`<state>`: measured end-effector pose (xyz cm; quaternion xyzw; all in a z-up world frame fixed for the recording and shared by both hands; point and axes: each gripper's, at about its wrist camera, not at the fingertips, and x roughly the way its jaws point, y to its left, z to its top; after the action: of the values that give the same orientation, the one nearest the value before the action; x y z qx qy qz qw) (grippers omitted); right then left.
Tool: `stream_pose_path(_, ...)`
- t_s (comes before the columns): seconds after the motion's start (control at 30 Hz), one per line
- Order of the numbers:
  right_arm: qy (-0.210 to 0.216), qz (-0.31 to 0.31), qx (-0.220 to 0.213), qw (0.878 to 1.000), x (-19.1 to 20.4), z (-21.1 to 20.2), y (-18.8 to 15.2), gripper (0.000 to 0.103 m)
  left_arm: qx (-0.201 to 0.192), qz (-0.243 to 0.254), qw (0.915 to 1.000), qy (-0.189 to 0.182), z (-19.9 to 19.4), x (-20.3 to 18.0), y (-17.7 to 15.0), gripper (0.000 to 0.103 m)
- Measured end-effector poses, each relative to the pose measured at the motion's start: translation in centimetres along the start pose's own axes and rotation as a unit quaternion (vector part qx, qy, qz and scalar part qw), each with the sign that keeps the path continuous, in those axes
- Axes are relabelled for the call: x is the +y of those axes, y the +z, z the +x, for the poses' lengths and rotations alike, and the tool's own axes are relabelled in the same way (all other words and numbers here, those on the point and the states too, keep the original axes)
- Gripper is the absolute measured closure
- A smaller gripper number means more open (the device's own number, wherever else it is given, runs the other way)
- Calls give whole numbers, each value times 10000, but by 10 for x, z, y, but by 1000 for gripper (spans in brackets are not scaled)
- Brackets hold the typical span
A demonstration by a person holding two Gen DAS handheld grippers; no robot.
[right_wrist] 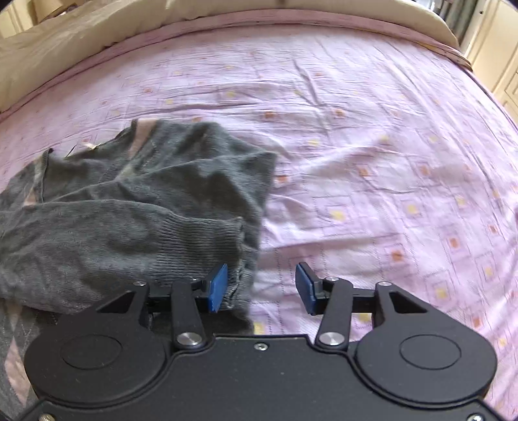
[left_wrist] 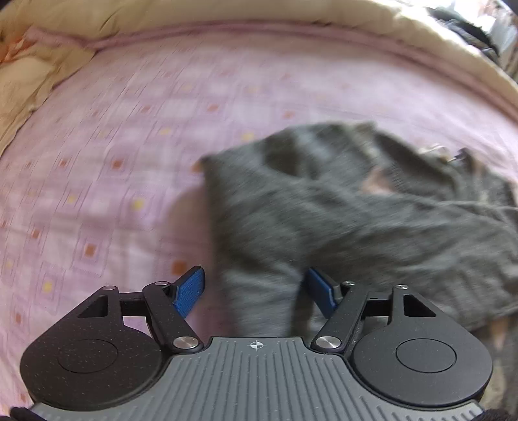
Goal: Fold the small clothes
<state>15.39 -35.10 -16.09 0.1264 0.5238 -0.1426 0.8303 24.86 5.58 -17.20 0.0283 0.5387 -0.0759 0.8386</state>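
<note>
A small dark grey knitted sweater (left_wrist: 340, 210) lies crumpled on the pink patterned bedsheet (left_wrist: 113, 162). In the left wrist view it fills the centre and right, blurred. My left gripper (left_wrist: 255, 291) is open, with a fold of the sweater lying between its blue pads (left_wrist: 189, 291). In the right wrist view the sweater (right_wrist: 129, 207) lies at the left, a ribbed sleeve cuff (right_wrist: 207, 243) reaching toward me. My right gripper (right_wrist: 260, 288) is open, its left pad (right_wrist: 217, 286) touching the cuff's edge and its right pad over the bare sheet (right_wrist: 372, 162).
A cream quilt (left_wrist: 226, 13) is bunched along the far edge of the bed, and it also shows in the right wrist view (right_wrist: 64, 42). Cream cupboard doors (right_wrist: 498, 58) stand past the bed's right end.
</note>
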Motion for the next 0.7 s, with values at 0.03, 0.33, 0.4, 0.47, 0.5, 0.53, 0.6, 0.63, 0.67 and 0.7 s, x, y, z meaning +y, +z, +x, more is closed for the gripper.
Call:
stream_pose_path(0.03,15,22,-21,10000,-2,-2,-1,44,-60,-179,9997,-151,0,11,-3,28)
stream_pose_path(0.33,479,-237,1,9986,6,-24,-17,24,-73,-330,9983,-475,-28,29,-25,29)
stream_pose_path(0.4,558,-375,91,9977,12,-26,-24,18,-20,-353,9972,-662,-35,27,-34,28)
stream_pose_path(0.47,641,-447,163,9968,16,-30,-33,15,29,-310,9967,-751,-44,24,-46,27)
stream_pose_path(0.5,664,-477,191,9965,18,-32,-37,14,27,-269,9968,-754,-49,22,-53,26)
stream_pose_path(0.53,690,-520,223,9960,21,-35,-43,13,28,-227,9969,-747,-53,21,-59,26)
stream_pose_path(0.6,748,-601,282,9950,25,-40,-55,9,62,-163,9971,-743,-61,17,-72,21)
stream_pose_path(0.63,786,-630,301,9945,27,-42,-62,6,89,-142,9970,-761,-66,16,-80,20)
stream_pose_path(0.67,820,-662,321,9939,29,-45,-67,3,116,-118,9968,-780,-70,15,-87,18)
stream_pose_path(0.7,842,-700,344,9934,31,-47,-73,2,132,-86,9968,-783,-73,14,-93,18)
